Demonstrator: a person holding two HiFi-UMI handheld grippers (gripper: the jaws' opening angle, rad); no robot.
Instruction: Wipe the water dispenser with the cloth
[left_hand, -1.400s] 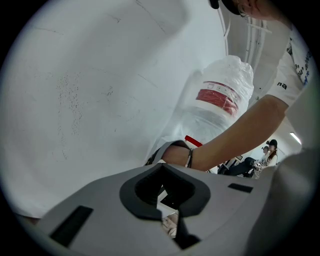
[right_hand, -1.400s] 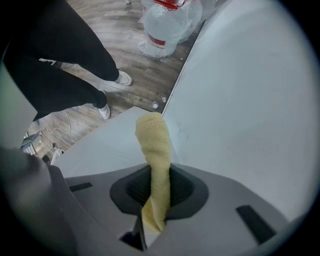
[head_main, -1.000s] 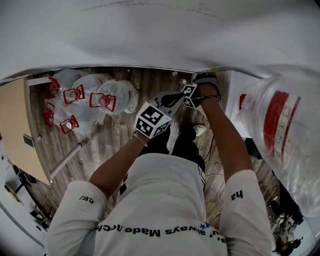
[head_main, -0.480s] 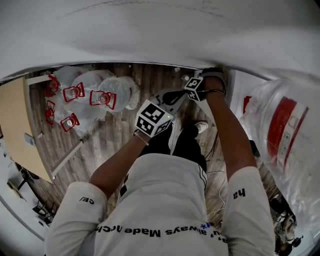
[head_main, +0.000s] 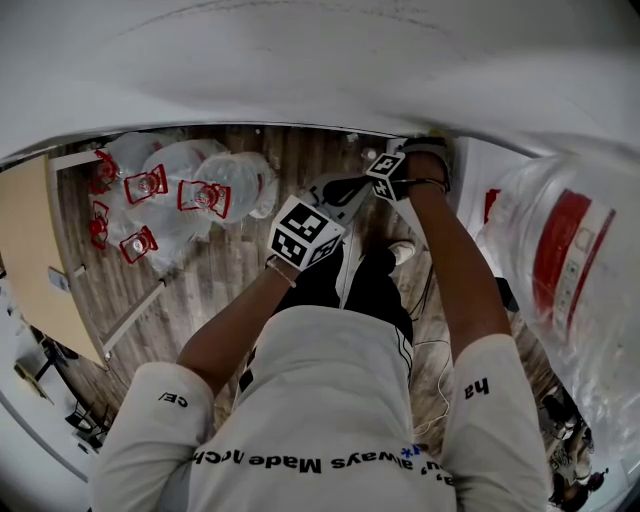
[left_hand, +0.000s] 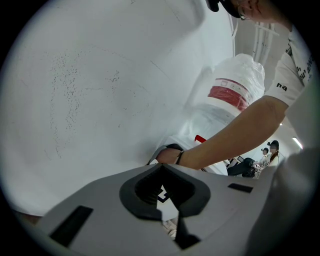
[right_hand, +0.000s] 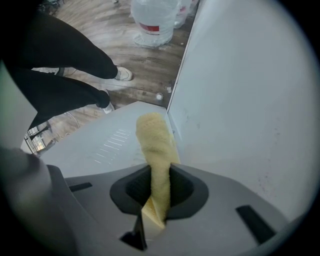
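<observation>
A yellow cloth (right_hand: 155, 150) stands up between the jaws of my right gripper (right_hand: 159, 185), which is shut on it. The cloth's tip touches the white water dispenser (right_hand: 110, 142) where its panel meets the wall. From the head view the right gripper (head_main: 400, 165) is held far out, at the dispenser's (head_main: 468, 175) left edge. A big clear bottle with a red label (head_main: 565, 260) sits on the dispenser. My left gripper (left_hand: 162, 187) is shut with nothing in it, hanging beside the right forearm (left_hand: 235, 135), apart from the dispenser.
Several empty water bottles with red handles (head_main: 170, 195) lie on the wooden floor at the left, and one (right_hand: 152, 20) shows beyond the dispenser. A white wall (right_hand: 245, 100) runs along the right gripper. The person's legs (right_hand: 60, 65) stand close by. Cables (head_main: 432, 345) lie on the floor.
The right gripper with the cloth has moved a little farther out toward the wall. The left gripper has barely shifted.
</observation>
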